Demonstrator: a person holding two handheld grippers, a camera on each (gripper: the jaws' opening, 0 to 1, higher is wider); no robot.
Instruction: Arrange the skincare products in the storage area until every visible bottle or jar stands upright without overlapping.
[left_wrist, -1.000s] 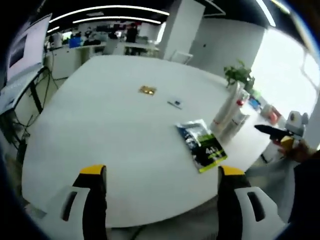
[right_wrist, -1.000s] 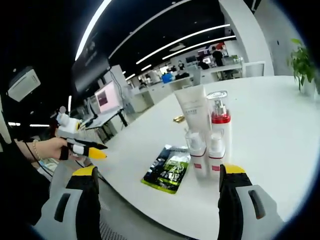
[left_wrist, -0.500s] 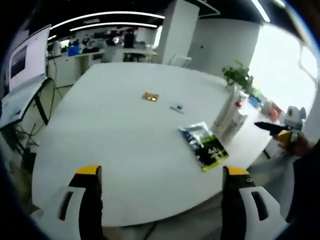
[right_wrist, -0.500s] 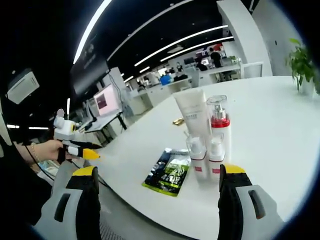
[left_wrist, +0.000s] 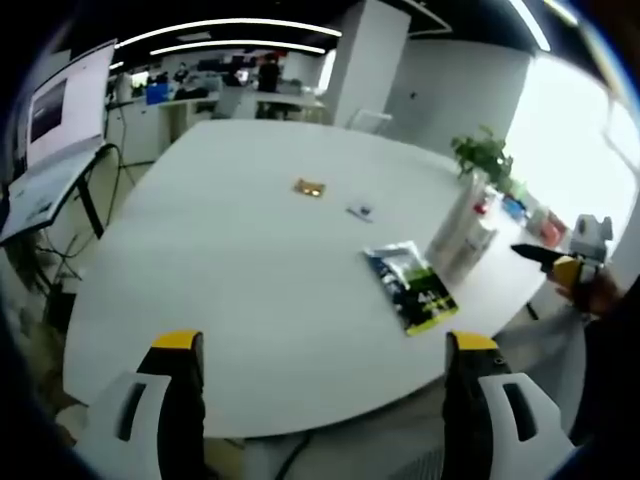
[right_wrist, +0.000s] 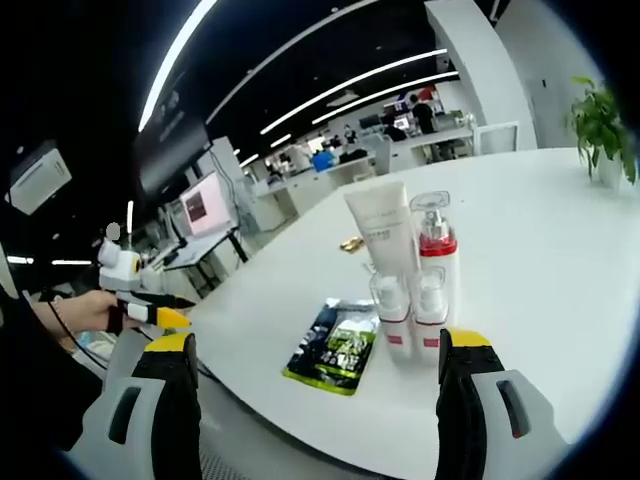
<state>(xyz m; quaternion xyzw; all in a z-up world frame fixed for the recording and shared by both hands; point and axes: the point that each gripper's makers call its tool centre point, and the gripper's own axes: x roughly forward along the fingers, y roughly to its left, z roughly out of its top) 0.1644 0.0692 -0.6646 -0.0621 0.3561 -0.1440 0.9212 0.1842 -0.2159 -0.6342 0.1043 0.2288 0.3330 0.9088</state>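
While both tongs (right_wrist: 312, 345) gape wide and empty, best to reach slowly for the bottles (right_wrist: 408, 290) at 12 o'clock.

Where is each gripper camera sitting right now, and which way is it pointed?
Left gripper view: held off the white table's near edge, facing across it; its open yellow-tipped jaws frame the dark sachet; the right gripper enters at right.
Right gripper view: off the edge too, facing the upright bottles close up; left gripper in a hand at left.
Shared: table, sachet, bottles, potted plant.
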